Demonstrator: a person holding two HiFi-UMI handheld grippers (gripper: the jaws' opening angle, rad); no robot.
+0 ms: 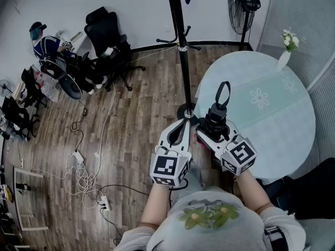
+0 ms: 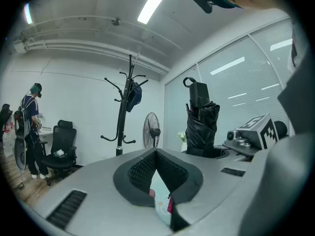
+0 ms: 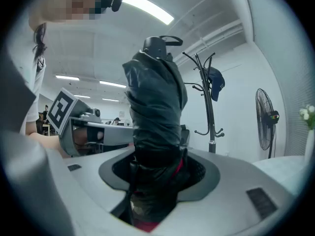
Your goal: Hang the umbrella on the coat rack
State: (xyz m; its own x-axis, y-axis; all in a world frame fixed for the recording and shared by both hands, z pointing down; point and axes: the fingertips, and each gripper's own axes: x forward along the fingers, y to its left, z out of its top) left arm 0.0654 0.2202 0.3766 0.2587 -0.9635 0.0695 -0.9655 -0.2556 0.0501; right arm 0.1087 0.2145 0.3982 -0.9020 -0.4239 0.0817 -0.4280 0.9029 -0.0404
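Coat rack (image 1: 180,41): top cut off by the head view's upper edge; base partly covered by left tool (image 1: 184,124). Umbrella (image 3: 155,112): lower end hidden between right tool (image 3: 152,181) jaws. Table (image 1: 282,135): near edge concealed behind that tool and forearm (image 1: 256,190). Distant person (image 1: 44,43): too small to detail.

Below me a round table (image 1: 293,135) under a pale flowered cloth, a vase (image 1: 284,59) of white flowers at its far edge, wood floor (image 1: 136,124) strewn with loose cables (image 1: 84,178), what I take for a power strip (image 1: 104,203), office chairs (image 1: 107,41), the coat rack (image 1: 186,111) standing by the table.

Bright, even light falls from the ceiling strip lamps (image 2: 156,3), with sharp pictures whose edges bend into dark fisheye corners.
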